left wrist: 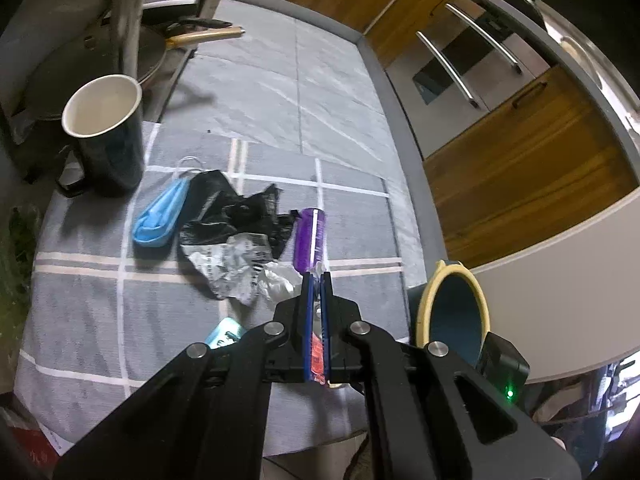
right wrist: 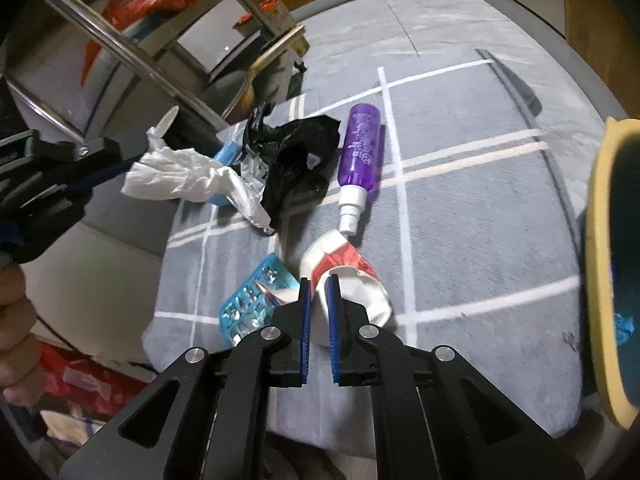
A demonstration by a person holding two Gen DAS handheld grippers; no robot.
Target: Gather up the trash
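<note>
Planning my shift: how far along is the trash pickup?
Done: a blue scrap shows inside the yellow-rimmed bin. In hand: left claw grips white crumpled plastic; right claw pinches the crushed red-white paper cup. Left: purple spray bottle, black bag, blue mask, teal blister pack.

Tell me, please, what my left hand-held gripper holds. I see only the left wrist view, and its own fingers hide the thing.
Observer: In the right wrist view, the left hand-held gripper is shut on a white plastic glove, which stretches from it toward the black bag.
Operator: And where is the right one?
Observer: The right hand-held gripper has one finger on each side of a crumpled red and white paper cup. Whether it presses the cup, I cannot tell.
Operator: How does the purple bottle lie near that cup?
Observer: The purple bottle lies flat, and its white spray head points at the cup, almost reaching it.
</note>
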